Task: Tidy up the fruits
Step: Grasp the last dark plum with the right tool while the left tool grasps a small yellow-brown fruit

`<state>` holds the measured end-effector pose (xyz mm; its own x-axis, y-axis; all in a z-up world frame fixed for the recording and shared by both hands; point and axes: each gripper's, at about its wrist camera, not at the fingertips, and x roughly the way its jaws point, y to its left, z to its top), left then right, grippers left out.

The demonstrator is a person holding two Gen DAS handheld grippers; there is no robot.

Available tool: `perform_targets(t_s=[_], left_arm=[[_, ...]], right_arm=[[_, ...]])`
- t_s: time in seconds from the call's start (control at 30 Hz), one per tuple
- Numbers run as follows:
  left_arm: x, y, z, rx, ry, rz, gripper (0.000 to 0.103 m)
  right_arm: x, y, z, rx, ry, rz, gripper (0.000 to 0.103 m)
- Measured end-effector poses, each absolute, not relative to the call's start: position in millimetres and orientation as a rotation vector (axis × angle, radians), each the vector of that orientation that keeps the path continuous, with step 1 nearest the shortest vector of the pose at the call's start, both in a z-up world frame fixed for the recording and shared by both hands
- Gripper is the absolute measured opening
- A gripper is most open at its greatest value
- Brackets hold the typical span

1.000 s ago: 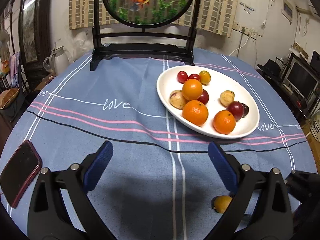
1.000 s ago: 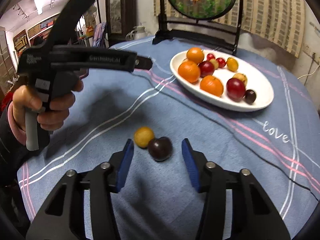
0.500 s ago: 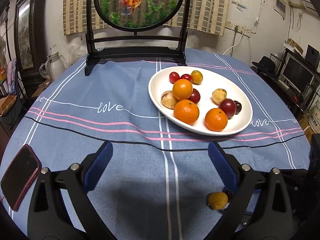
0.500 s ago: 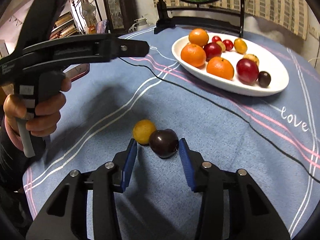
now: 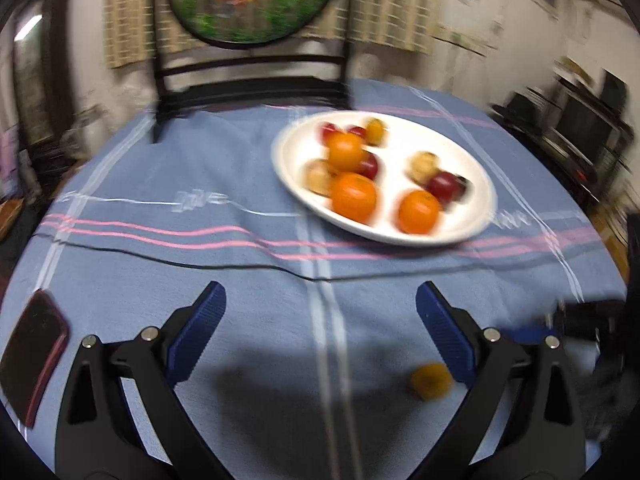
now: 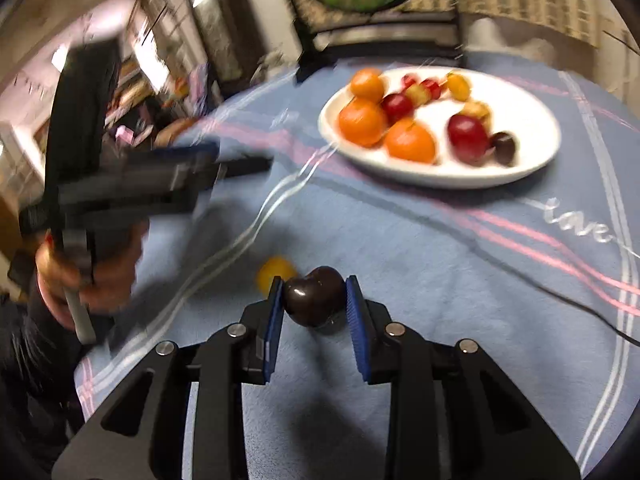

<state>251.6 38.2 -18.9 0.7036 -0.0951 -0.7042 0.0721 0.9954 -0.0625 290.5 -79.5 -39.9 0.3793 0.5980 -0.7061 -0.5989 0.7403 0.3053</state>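
Since the earlier frame, the right claw (image 6: 314,300) has closed onto the dark plum (image 6: 314,296), just above the counter (image 6: 440,272). Left claw (image 5: 320,336): apart, empty. Remaining: plum and yellow fruit (image 6: 276,274) to the white plate (image 6: 536,120), already mostly filled.

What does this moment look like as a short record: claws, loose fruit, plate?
right claw: shut on the dark plum
left claw: open, holding nothing
loose fruit: small yellow fruit on the blue tablecloth
plate: white, holds three oranges and several smaller red, yellow and dark fruits
other: phone at the cloth's left edge
image quality: both views motion-blurred
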Motion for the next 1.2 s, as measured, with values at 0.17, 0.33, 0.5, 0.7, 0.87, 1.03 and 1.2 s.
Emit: perform_targets(t_s=[0.17, 0.33, 0.5, 0.7, 0.87, 1.03, 1.2], left_arm=[[234.1, -3.1, -28.2, 0.134, 0.798, -0.296, 0.085], [229.5, -12.4, -44.8, 0.168, 0.875, -0.376, 0.053], [223.2, -17.3, -50.9, 0.186, 0.888, -0.405, 0.045], [224.9, -20.2, -58.1, 0.203, 0.912, -0.396, 0.037], [225.0, -20.8, -59.8, 0.210, 0.910, -0.392, 0.032], [227.2, -20.2, -59.8, 0.209, 0.908, -0.388, 0.030], [228.4, -12.6, -49.2, 0.158, 0.876, -0.396, 0.030]], right_arm=[[304.3, -103.7, -38.6, 0.123, 0.910, 0.668, 0.031], [307.3, -104.9, -45.2, 0.138, 0.948, 0.644, 0.031], [308.7, -102.1, -45.9, 0.136, 0.952, 0.649, 0.031], [305.7, -102.3, -44.0, 0.126, 0.944, 0.646, 0.031], [305.3, -103.1, -43.4, 0.123, 0.942, 0.636, 0.031], [305.9, -103.6, -43.0, 0.124, 0.939, 0.634, 0.031], [308.2, -105.8, -41.9, 0.131, 0.916, 0.622, 0.031]])
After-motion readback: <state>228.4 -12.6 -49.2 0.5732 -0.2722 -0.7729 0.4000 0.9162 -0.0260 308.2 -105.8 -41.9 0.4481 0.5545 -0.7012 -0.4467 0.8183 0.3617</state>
